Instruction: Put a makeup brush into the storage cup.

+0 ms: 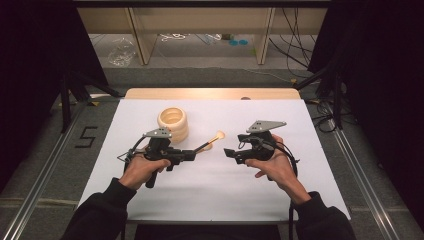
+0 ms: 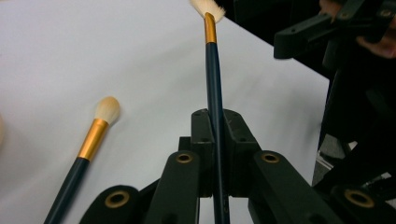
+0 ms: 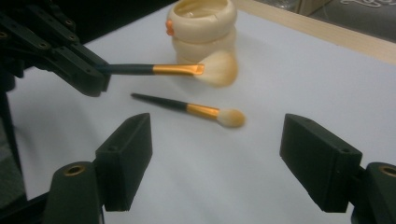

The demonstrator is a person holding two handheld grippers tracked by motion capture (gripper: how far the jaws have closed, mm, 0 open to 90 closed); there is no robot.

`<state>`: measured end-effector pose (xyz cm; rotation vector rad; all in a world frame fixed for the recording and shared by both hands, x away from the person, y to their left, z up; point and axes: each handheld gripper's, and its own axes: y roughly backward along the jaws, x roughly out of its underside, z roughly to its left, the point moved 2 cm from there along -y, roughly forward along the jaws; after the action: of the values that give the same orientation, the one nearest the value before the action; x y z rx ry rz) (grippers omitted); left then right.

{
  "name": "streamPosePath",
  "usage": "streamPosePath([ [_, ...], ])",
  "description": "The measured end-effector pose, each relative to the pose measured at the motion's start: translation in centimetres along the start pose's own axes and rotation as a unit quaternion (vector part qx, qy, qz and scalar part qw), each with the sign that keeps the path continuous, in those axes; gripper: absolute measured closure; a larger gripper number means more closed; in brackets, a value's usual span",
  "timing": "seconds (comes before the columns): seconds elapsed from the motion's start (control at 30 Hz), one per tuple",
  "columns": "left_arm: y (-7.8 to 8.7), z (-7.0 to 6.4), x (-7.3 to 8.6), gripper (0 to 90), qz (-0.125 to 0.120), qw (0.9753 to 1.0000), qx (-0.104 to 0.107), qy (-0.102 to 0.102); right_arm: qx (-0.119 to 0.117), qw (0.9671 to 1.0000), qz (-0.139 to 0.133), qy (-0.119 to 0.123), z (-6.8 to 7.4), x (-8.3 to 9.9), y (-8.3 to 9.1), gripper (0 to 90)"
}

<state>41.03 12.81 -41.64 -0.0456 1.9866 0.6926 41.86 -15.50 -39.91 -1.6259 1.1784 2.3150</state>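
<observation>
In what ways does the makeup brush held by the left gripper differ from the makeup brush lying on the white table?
The held dark-handled, gold-ferruled brush is clamped in the left gripper, off the table; the lying brush rests free on the white table. The held brush's cream head is wider and fuller; the lying brush's is smaller and rounder. Both have dark handles and gold ferrules.

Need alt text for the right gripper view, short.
The left gripper holds a makeup brush level above the white table. A second brush lies below it, a cream holder stands behind, and the right gripper is open.
</observation>
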Motion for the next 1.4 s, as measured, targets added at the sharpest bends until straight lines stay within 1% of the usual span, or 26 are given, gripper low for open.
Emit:
streamPosePath([
  [0.03, 0.1, -0.1, -0.1, 84.2, -0.004, 1.0000, 0.000, 0.003, -0.004, 0.9999, -0.008, -0.011, 0.0, 0.1, -0.1, 26.1],
  [0.07, 0.1, -0.1, -0.1, 84.2, -0.004, 1.0000, 0.000, 0.003, -0.004, 0.9999, -0.008, -0.011, 0.0, 0.1, -0.1, 26.1],
  [0.1, 0.2, -0.2, -0.2, 84.2, -0.010, 0.9999, -0.004, 0.001, -0.018, 0.9994, -0.021, -0.020, 0.0, 0.2, -0.4, 25.9],
  [0.13, 0.2, -0.2, -0.2, 84.2, -0.010, 0.9999, -0.004, 0.001, -0.020, 0.9993, -0.023, -0.022, -0.1, 0.2, -0.5, 25.5],
  [0.17, 0.3, -0.2, -0.3, 84.2, -0.018, 0.9998, -0.002, 0.004, -0.025, 0.9990, -0.027, -0.028, 0.1, 0.2, -0.6, 24.8],
  [0.2, 0.3, -0.2, -0.3, 84.2, -0.018, 0.9998, -0.002, 0.004, -0.031, 0.9988, -0.024, -0.029, 0.1, 0.2, -0.6, 25.0],
  [0.23, 0.3, -0.2, -0.4, 84.2, -0.021, 0.9998, -0.001, 0.005, -0.036, 0.9981, -0.037, -0.033, 0.2, 0.2, -0.8, 25.0],
  [0.3, 0.3, -0.3, -0.4, 84.2, -0.026, 0.9996, -0.002, 0.003, -0.037, 0.9981, -0.040, -0.031, 0.3, 0.2, -0.9, 24.9],
  [0.37, 0.4, -0.5, -0.5, 84.2, -0.038, 0.9992, 0.001, 0.008, -0.049, 0.9969, -0.050, -0.036, 0.7, 0.1, -1.3, 25.1],
  [0.4, 0.4, -0.5, -0.5, 84.2, -0.038, 0.9992, 0.001, 0.008, -0.053, 0.9963, -0.052, -0.042, 0.7, 0.1, -1.3, 25.1],
  [0.43, 0.4, -0.6, -0.6, 84.2, -0.043, 0.9991, 0.002, 0.007, -0.059, 0.9955, -0.054, -0.050, 0.8, 0.0, -1.3, 25.1],
  [0.47, 0.4, -0.7, -0.6, 84.2, -0.045, 0.9989, 0.003, 0.008, -0.065, 0.9942, -0.064, -0.056, 0.9, 0.0, -1.5, 25.2],
  [0.53, 0.4, -0.8, -0.7, 84.2, -0.047, 0.9988, 0.003, 0.010, -0.070, 0.9928, -0.078, -0.058, 0.9, -0.1, -1.7, 25.7],
  [0.6, 0.3, -0.9, -0.7, 84.2, -0.051, 0.9987, 0.005, 0.005, -0.079, 0.9906, -0.089, -0.068, 1.0, -0.2, -1.9, 26.5],
  [0.63, 0.3, -0.9, -0.7, 84.2, -0.051, 0.9987, 0.005, 0.005, -0.079, 0.9906, -0.089, -0.068, 1.0, -0.2, -1.9, 26.5],
  [0.7, 0.3, -1.0, -0.8, 84.2, -0.056, 0.9984, 0.006, 0.007, -0.094, 0.9872, -0.102, -0.078, 1.2, -0.3, -2.1, 27.2],
  [0.77, 0.3, -1.1, -0.8, 84.2, -0.061, 0.9981, 0.008, 0.010, -0.107, 0.9843, -0.108, -0.089, 1.3, -0.5, -2.2, 28.8],
  [0.87, 0.3, -1.0, -0.8, 84.2, -0.062, 0.9979, 0.009, 0.012, -0.114, 0.9820, -0.117, -0.094, 1.5, -0.6, -2.4, 30.3],
  [0.93, 0.3, -1.0, -0.7, 84.2, -0.061, 0.9980, 0.010, 0.010, -0.124, 0.9799, -0.116, -0.106, 1.6, -0.6, -2.7, 32.7],
  [1.0, 0.2, -1.0, -0.7, 84.2, -0.059, 0.9982, 0.013, 0.008, -0.122, 0.9799, -0.123, -0.099, 1.5, -0.6, -2.8, 33.6],
  [1.03, 0.1, -1.1, -0.6, 84.2, -0.060, 0.9980, 0.014, 0.011, -0.126, 0.9785, -0.127, -0.102, 1.5, -0.7, -3.1, 35.6],
  [1.07, 0.1, -1.1, -0.6, 84.2, -0.060, 0.9980, 0.014, 0.011, -0.126, 0.9785, -0.127, -0.102, 1.5, -0.7, -3.1, 35.6],
  [1.1, 0.0, -1.1, -0.6, 84.2, -0.059, 0.9981, 0.014, 0.011, -0.132, 0.9768, -0.126, -0.112, 1.6, -0.7, -3.1, 37.1],
  [1.13, 0.0, -1.1, -0.6, 84.2, -0.058, 0.9982, 0.014, 0.010, -0.135, 0.9761, -0.132, -0.107, 1.6, -0.7, -3.3, 38.0],
  [1.2, 0.0, -1.2, -0.6, 84.2, -0.059, 0.9981, 0.014, 0.010, -0.146, 0.9732, -0.128, -0.123, 1.8, -0.8, -3.3, 41.2],
  [1.4, 0.0, -1.2, -0.6, 84.2, -0.070, 0.9973, 0.018, 0.014, -0.151, 0.9704, -0.145, -0.120, 1.6, -0.9, -3.7, 47.5],
])
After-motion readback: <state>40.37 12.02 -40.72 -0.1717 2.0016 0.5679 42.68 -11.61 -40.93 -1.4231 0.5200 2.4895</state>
